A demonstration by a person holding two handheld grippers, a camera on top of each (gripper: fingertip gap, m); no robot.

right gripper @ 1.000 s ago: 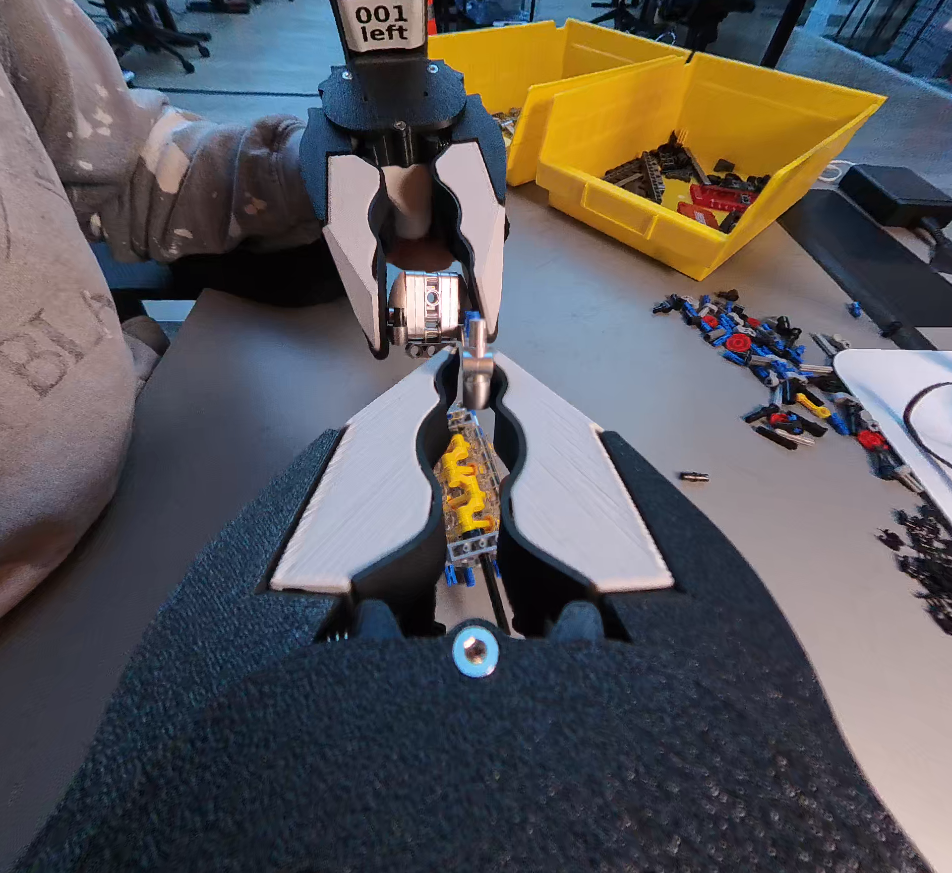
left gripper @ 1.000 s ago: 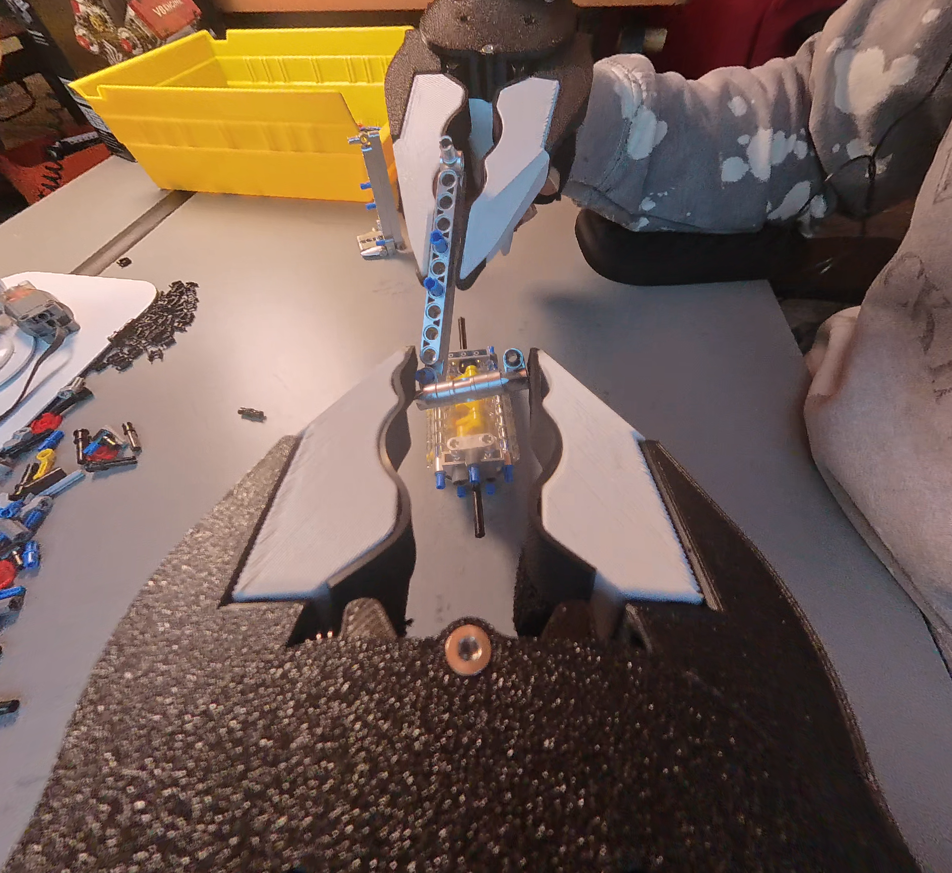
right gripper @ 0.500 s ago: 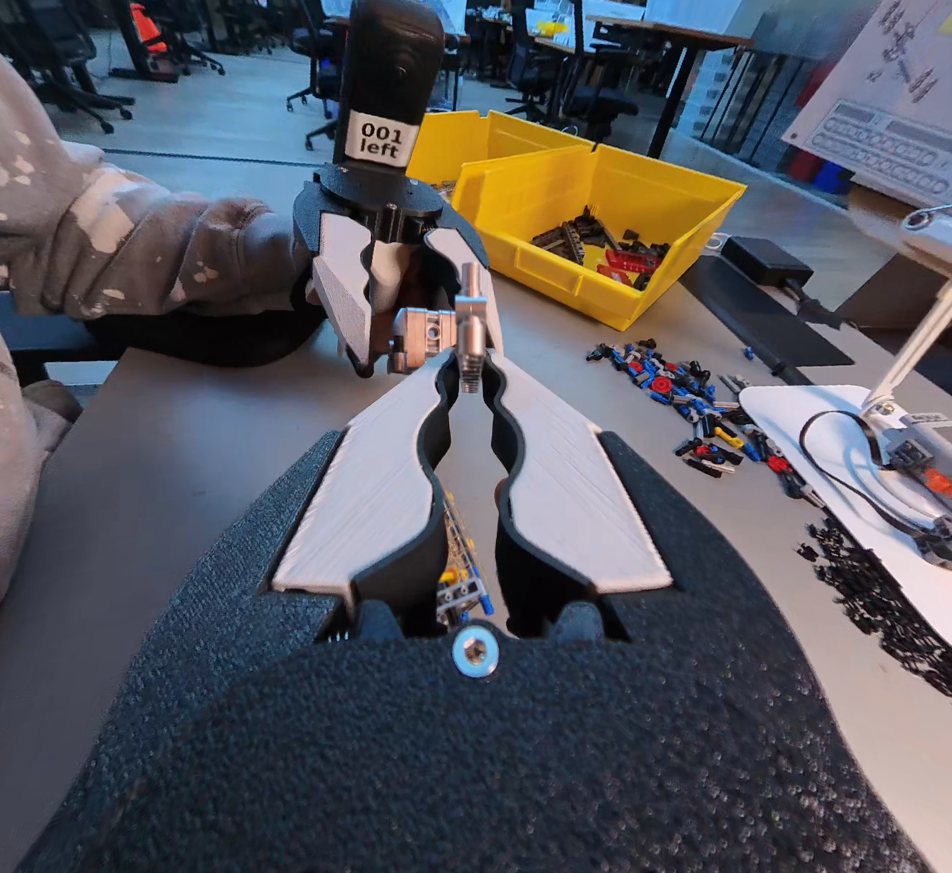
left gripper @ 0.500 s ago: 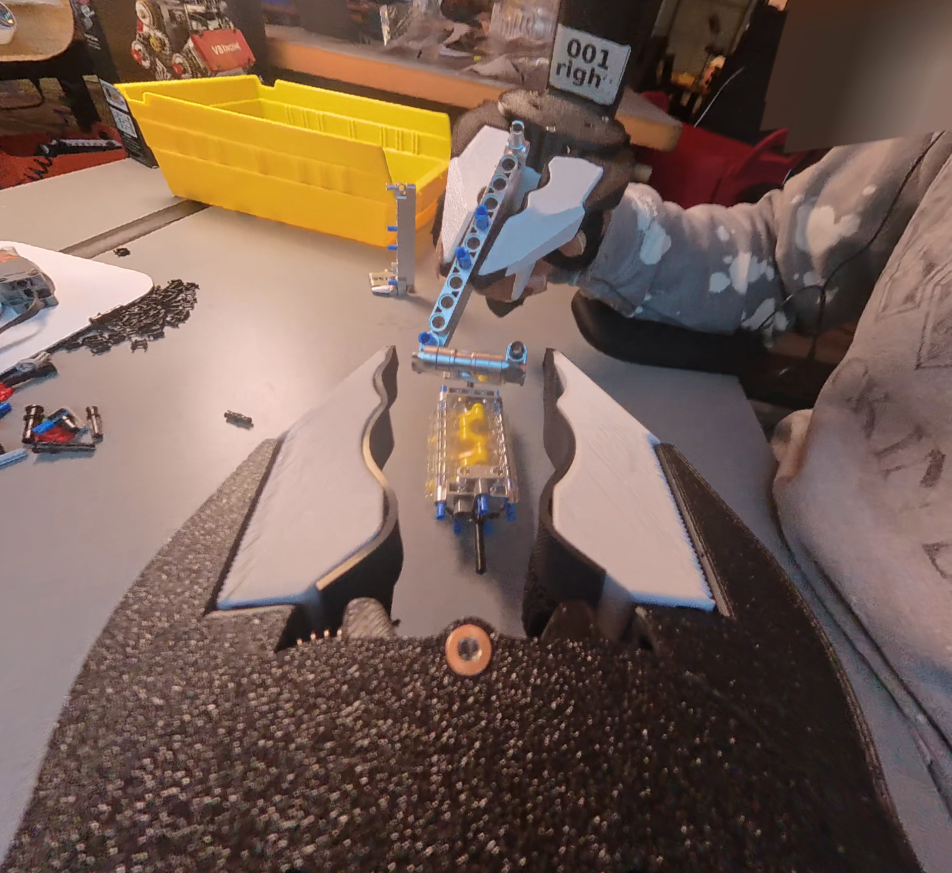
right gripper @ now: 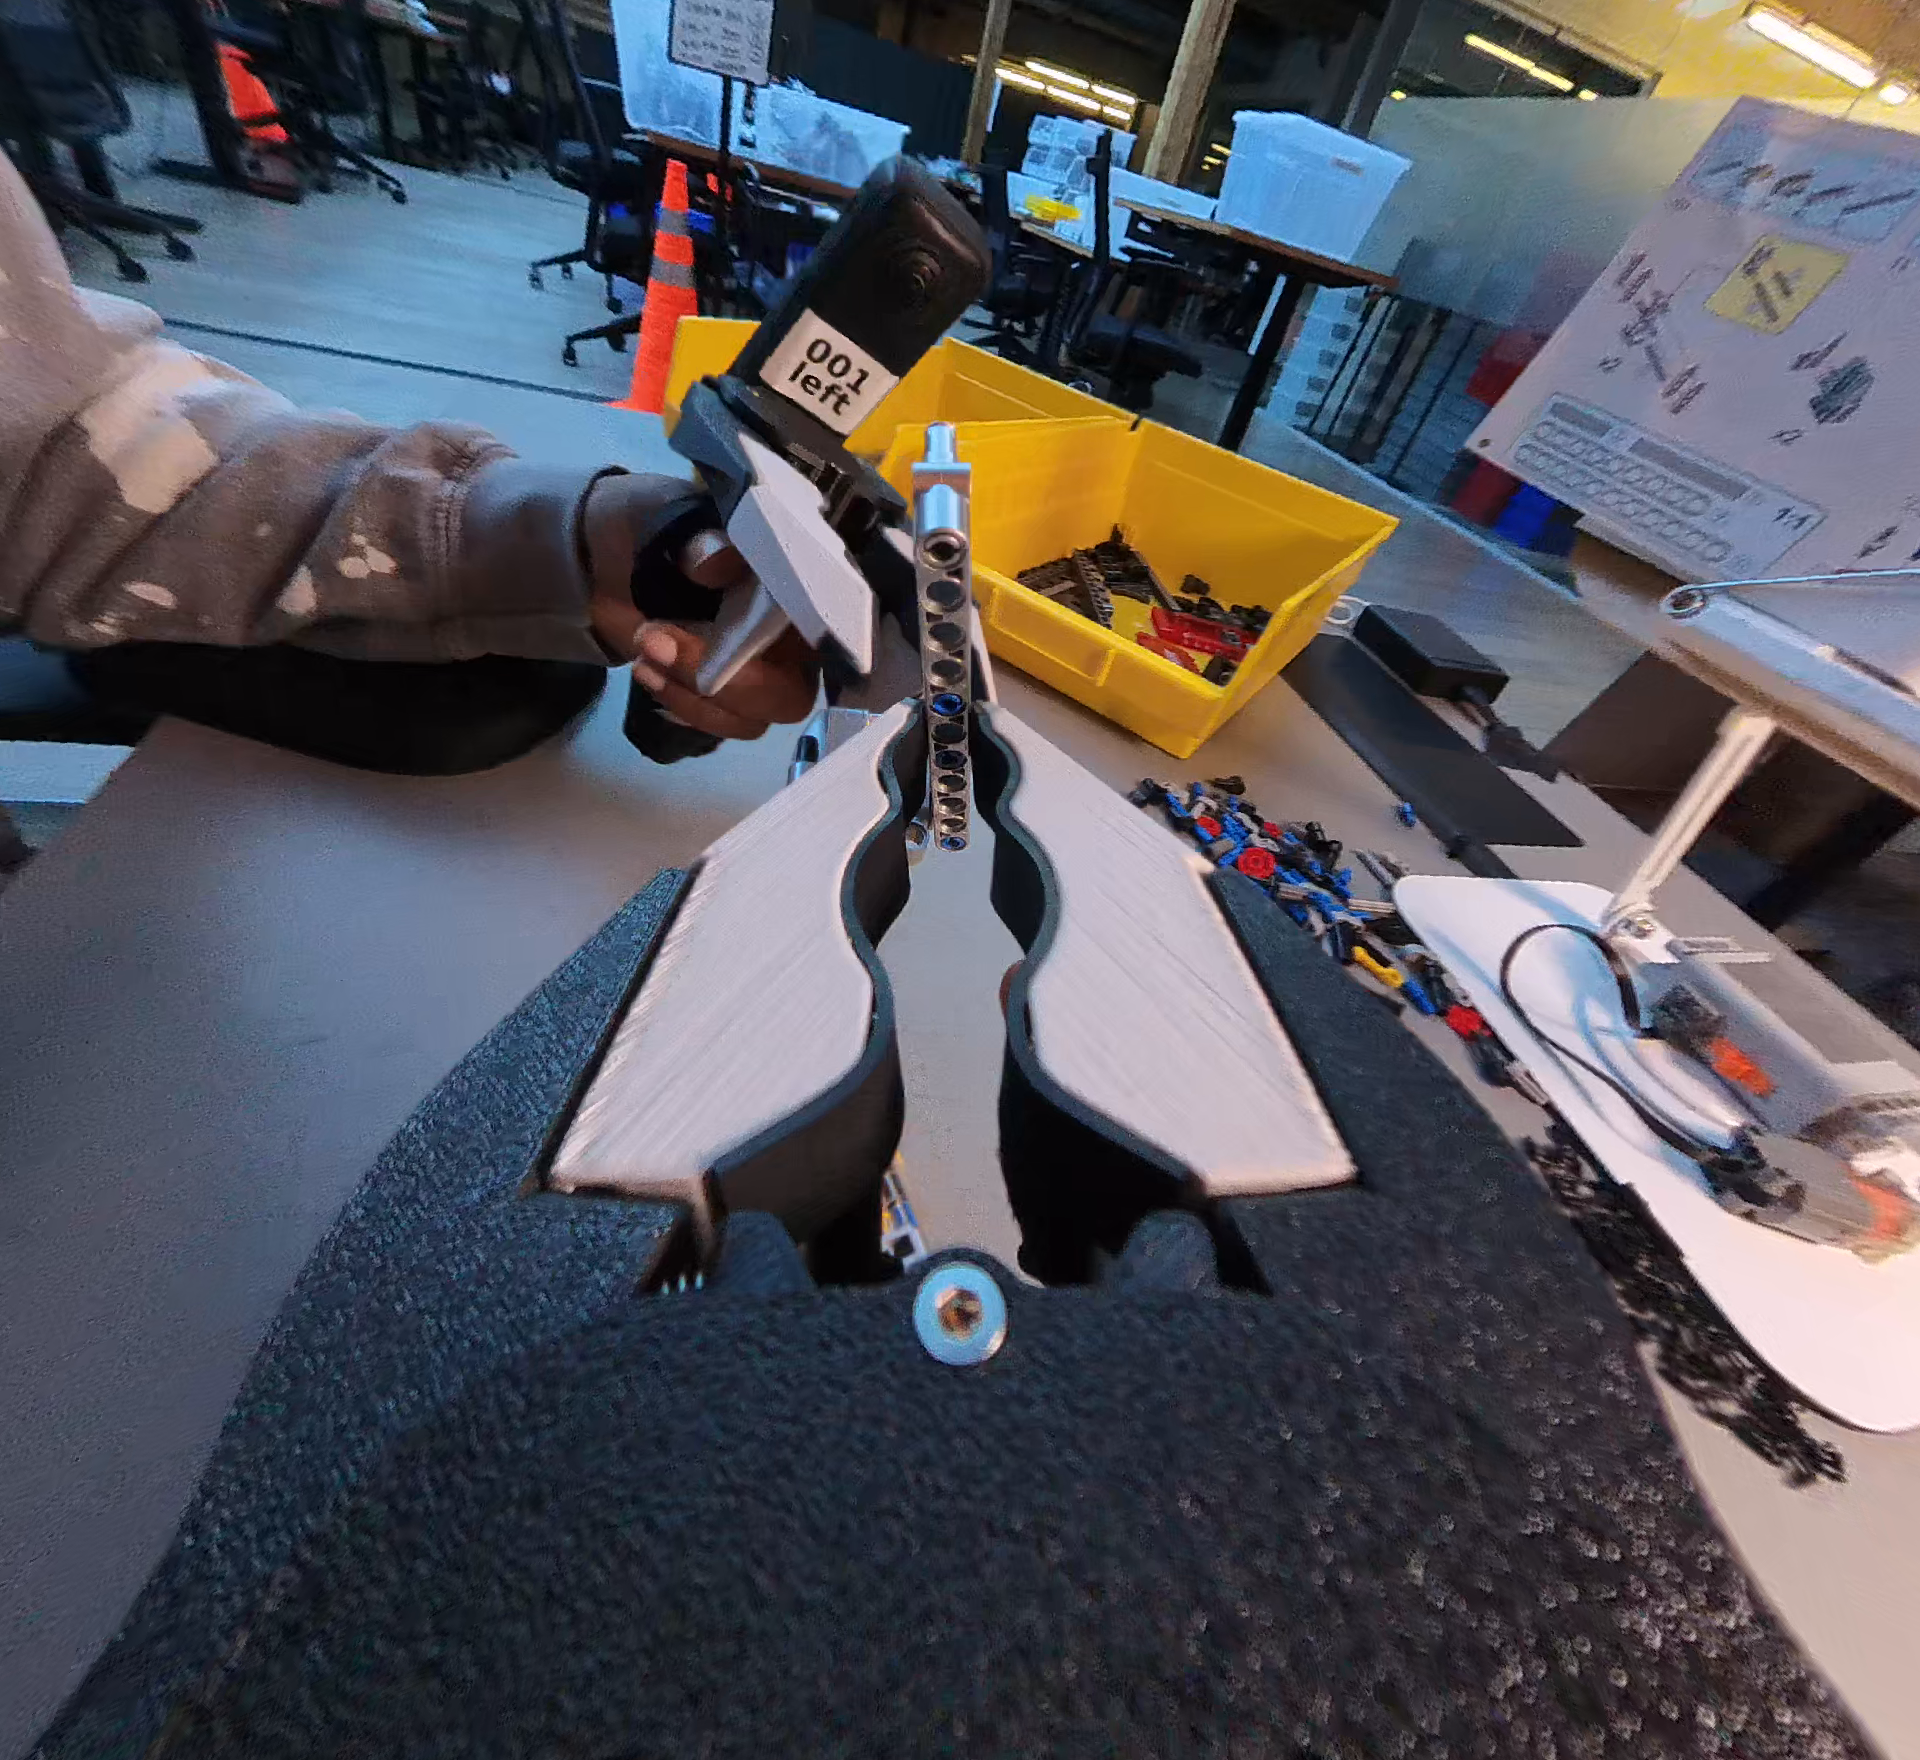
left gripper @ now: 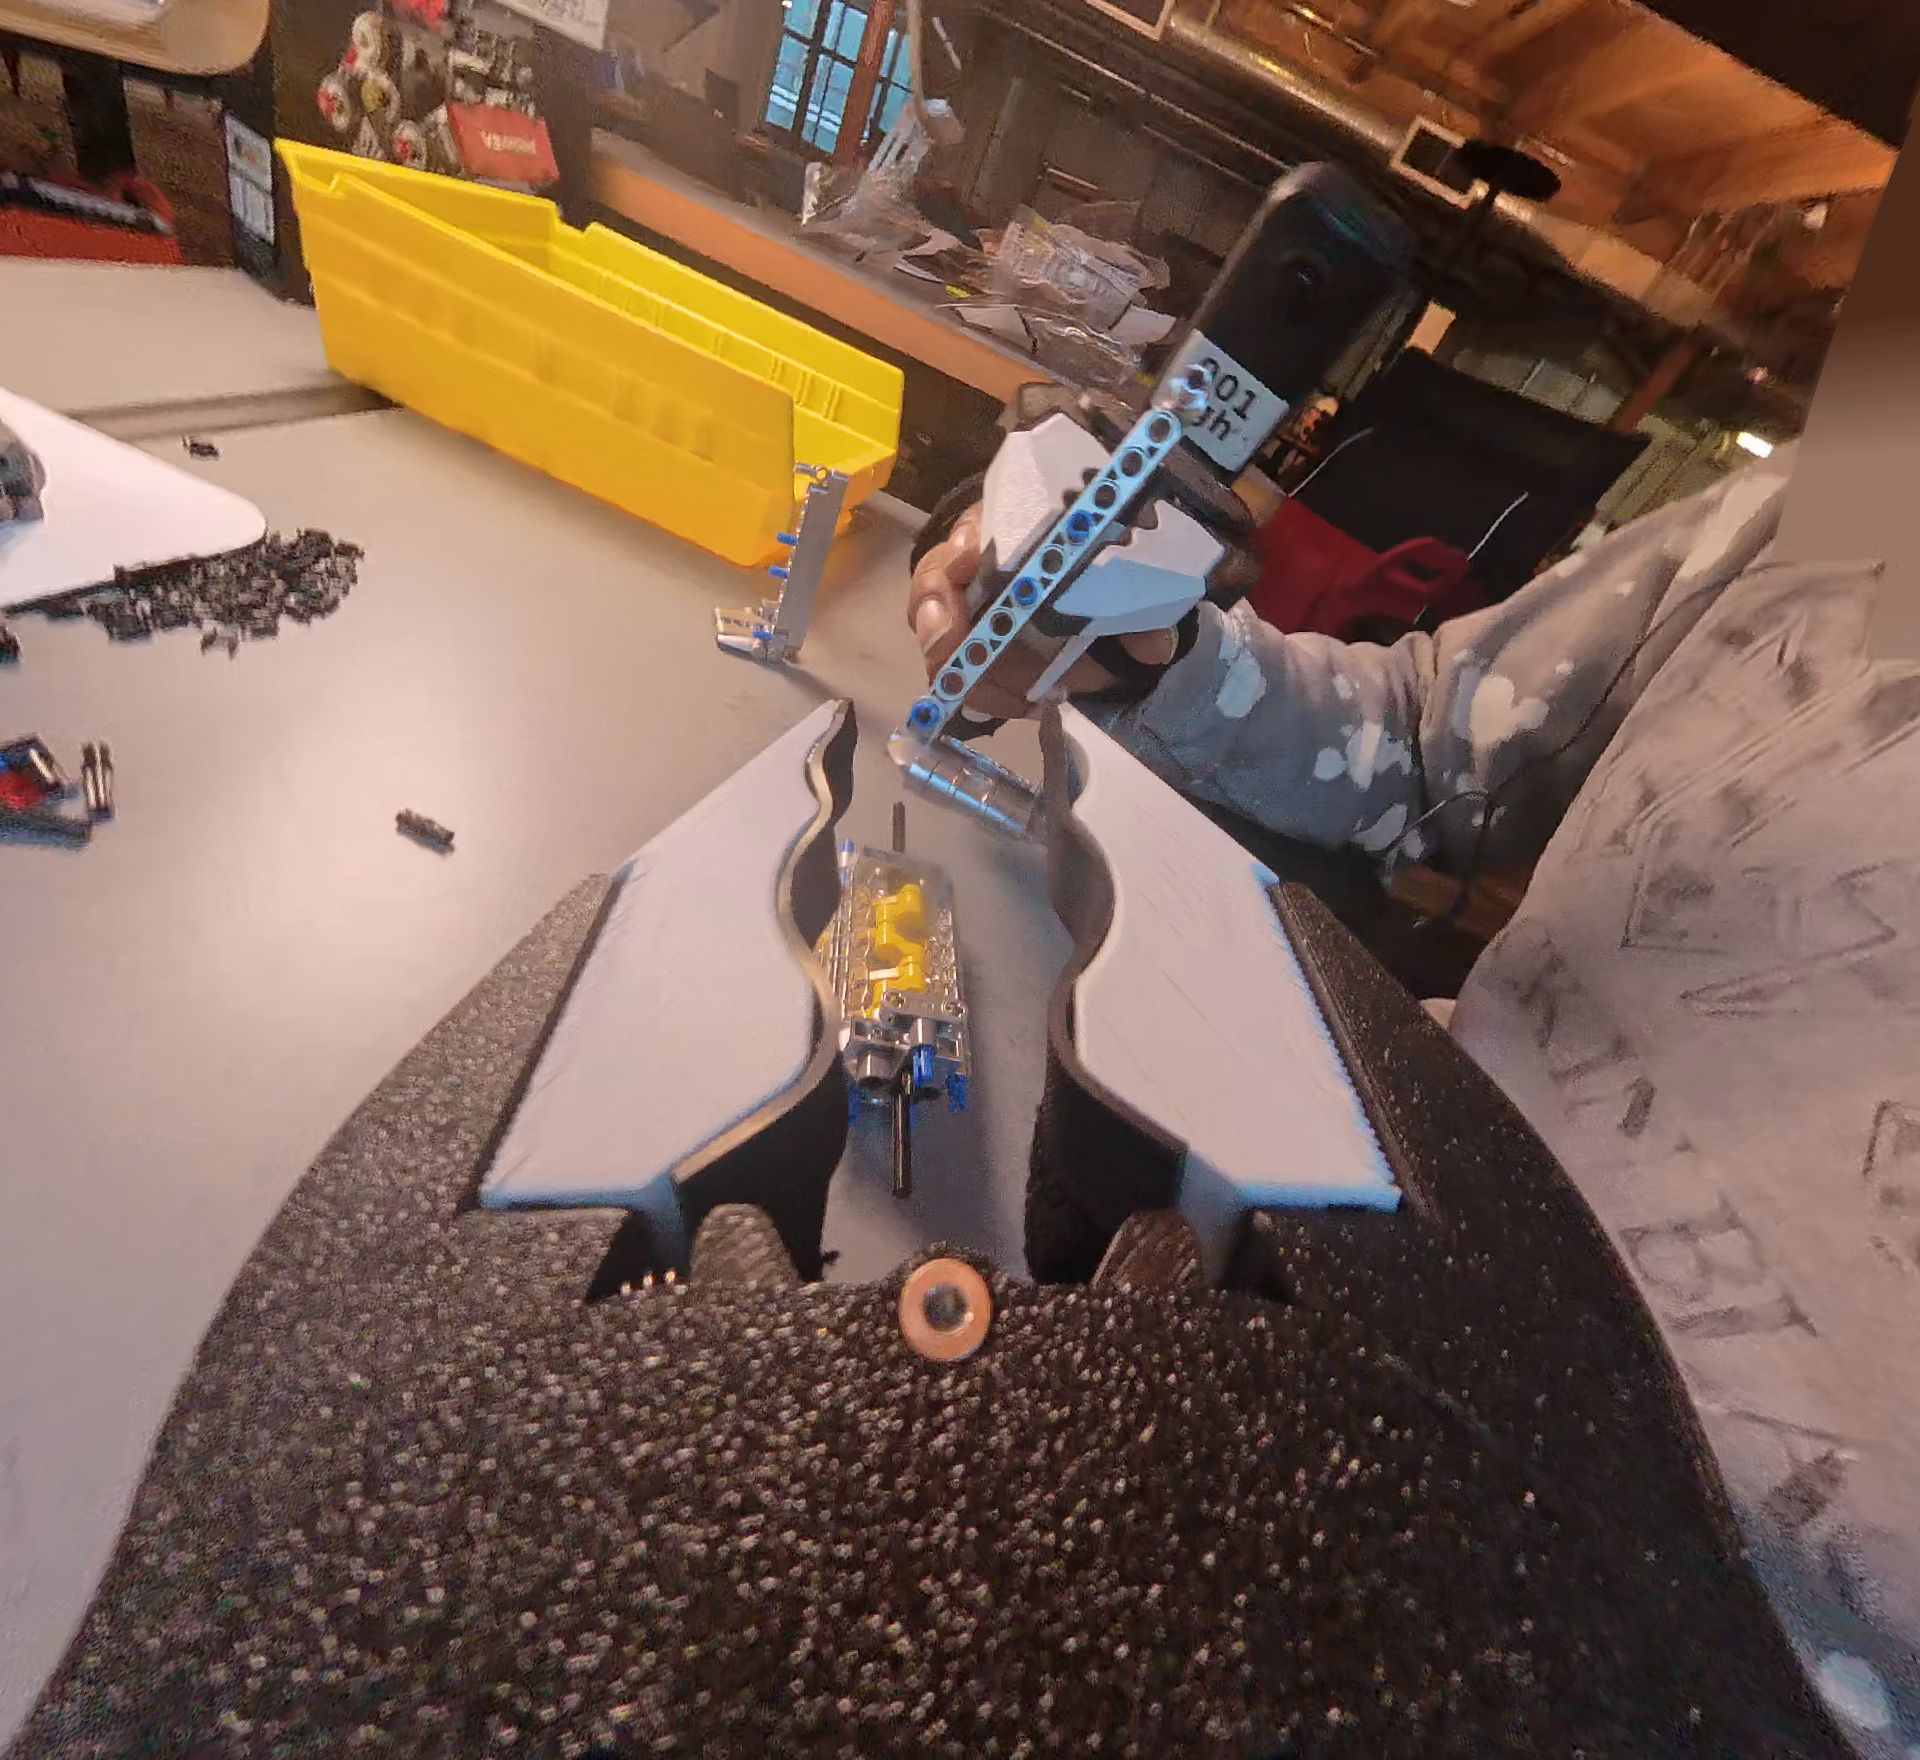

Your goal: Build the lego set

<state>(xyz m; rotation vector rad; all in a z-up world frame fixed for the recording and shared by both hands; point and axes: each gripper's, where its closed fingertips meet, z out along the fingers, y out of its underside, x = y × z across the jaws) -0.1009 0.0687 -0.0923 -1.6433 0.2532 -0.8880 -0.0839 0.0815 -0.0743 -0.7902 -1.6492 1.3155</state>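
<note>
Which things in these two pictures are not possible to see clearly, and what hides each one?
- Right wrist view: the yellow-and-clear engine block is almost hidden behind the right tongs, shut on the grey holed beam.
- Left wrist view: the red and blue small parts are cut by the left edge.
- Left wrist view: the left tongs are open; the black pins are too small to count.

A grey table (left gripper: 312, 879) fills the lower left of the left wrist view. At centre frame a small clear-and-yellow block assembly (left gripper: 899, 972) lies on it. A yellow bin (left gripper: 582, 380) sits at upper left, a grey upright beam piece (left gripper: 795, 578) standing just beside it. A pile of black pins (left gripper: 229, 583) borders a white board (left gripper: 114, 505) at the left edge. In the right wrist view, another yellow bin (right gripper: 1195, 515) holding parts sits upper centre, with scattered blue and black pieces (right gripper: 1278, 863) at centre right.
</note>
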